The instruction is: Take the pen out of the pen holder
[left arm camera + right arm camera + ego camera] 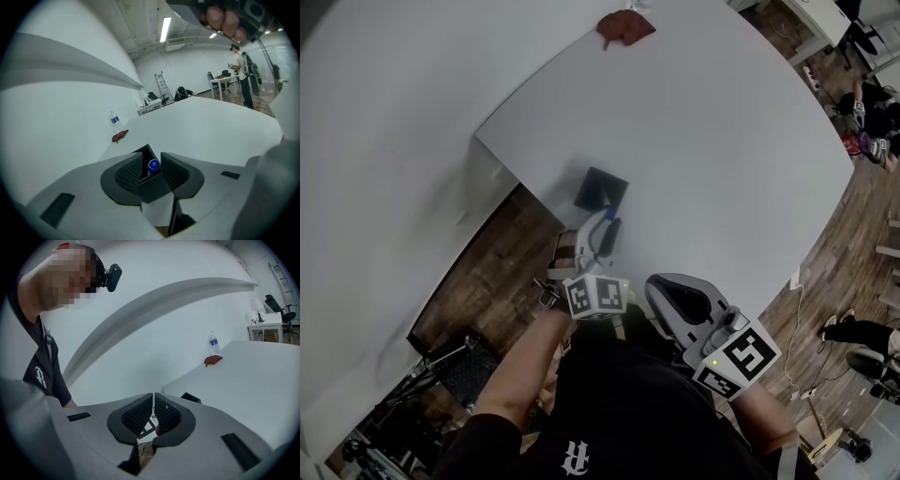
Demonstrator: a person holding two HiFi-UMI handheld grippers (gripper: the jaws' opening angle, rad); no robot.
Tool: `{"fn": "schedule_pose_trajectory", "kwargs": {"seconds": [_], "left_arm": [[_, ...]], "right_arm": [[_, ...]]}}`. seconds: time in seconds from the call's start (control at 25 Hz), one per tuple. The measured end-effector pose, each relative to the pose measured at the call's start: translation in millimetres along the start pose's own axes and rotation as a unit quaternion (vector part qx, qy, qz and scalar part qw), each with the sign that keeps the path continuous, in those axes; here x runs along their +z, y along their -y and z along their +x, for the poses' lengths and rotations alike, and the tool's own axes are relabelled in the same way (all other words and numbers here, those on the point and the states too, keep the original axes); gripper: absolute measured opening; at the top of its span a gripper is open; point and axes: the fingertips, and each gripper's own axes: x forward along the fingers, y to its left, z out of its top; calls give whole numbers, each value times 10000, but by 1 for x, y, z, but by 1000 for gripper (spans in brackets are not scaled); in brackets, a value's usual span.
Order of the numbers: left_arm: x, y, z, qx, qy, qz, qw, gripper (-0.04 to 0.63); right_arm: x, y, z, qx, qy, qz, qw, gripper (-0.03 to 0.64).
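Observation:
A black square pen holder [600, 190] stands near the front left corner of the white table [712, 141]. In the left gripper view a blue-capped pen [153, 165] sticks up out of the pen holder [146, 154], seen in the gap between the jaws. My left gripper [604, 232] points at the holder from just short of it, its jaws a little apart and open [151, 161]. My right gripper [673, 298] hangs back near my body, off the table's edge, shut with nothing between its pads [153, 409]. The holder [191, 398] shows beyond it.
A red-brown cloth [625, 26] lies at the table's far corner beside a water bottle [115, 122]. Wooden floor [487, 272] lies left of the table, by a white wall. A person [240, 70] stands at desks far off.

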Motion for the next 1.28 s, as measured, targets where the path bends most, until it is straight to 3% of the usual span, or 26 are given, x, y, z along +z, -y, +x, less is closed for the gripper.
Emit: {"fn": "schedule_pose_trajectory", "kwargs": {"seconds": [0.24, 0.56, 0.88, 1.28], "left_arm": [[-4, 2, 8, -9, 17, -56, 10000, 101], [-2, -2, 10, -111, 217, -406, 9989, 86], [-6, -2, 11, -126, 226, -176, 9995, 69], [31, -21, -8, 138, 463, -154, 9987, 67]], "right_arm": [[1, 3, 1, 10, -29, 80, 10000, 17], [3, 4, -2, 74, -5, 155, 9999, 17], [5, 5, -4, 86, 39, 130, 9999, 17], [11, 2, -10, 132, 186, -13, 9997, 17]]}}
